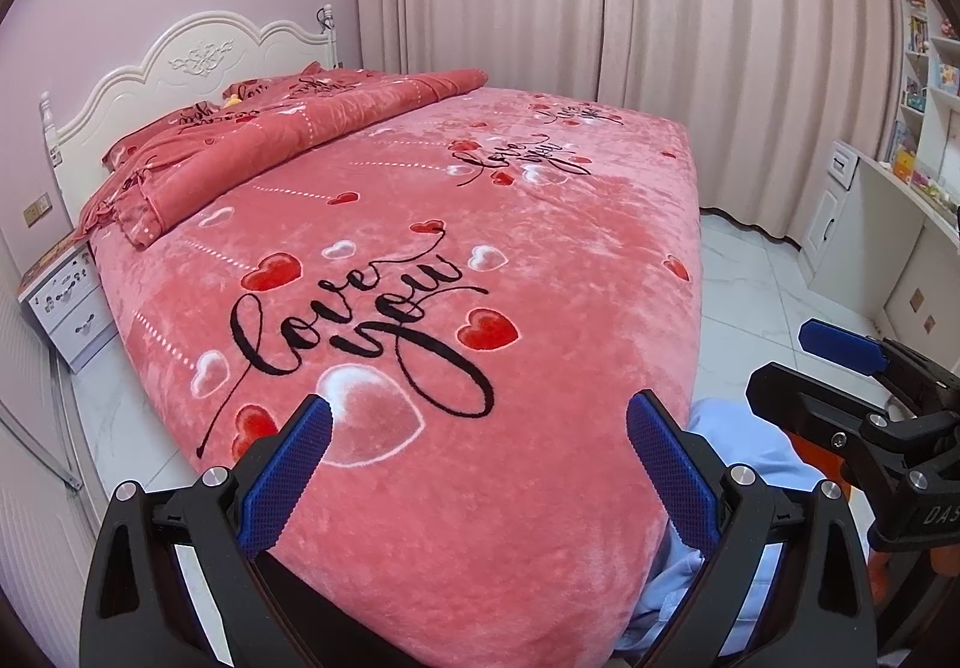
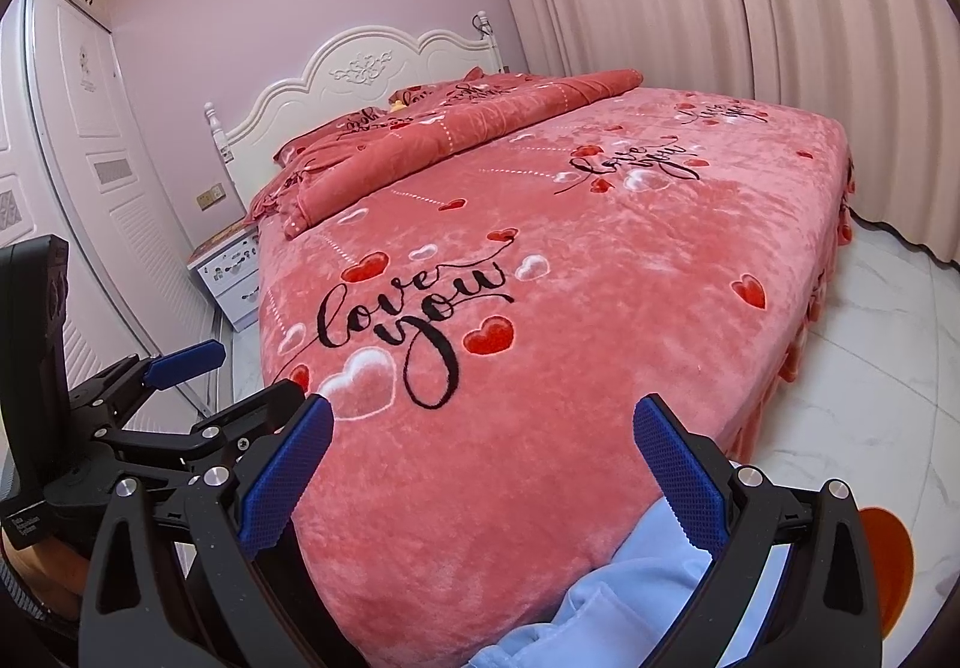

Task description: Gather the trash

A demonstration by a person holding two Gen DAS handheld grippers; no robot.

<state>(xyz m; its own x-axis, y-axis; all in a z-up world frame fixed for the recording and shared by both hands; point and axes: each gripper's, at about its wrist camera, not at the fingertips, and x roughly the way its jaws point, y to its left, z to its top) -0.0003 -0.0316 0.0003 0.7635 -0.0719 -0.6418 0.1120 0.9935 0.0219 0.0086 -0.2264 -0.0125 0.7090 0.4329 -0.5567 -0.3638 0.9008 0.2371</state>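
Trash isn't visible anywhere on the bed (image 1: 540, 248), so no direction or nearer side to call. Left gripper (image 1: 480, 428) & right gripper (image 2: 483, 428) both hover at the foot edge, fingers apart, empty.

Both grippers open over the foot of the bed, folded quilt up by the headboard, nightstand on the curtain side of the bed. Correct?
One thing is off: the nightstand stands on the wardrobe side of the bed, opposite the curtains, as the right wrist view shows. The rest holds: left gripper and right gripper are open over the foot, and the folded quilt lies by the headboard.
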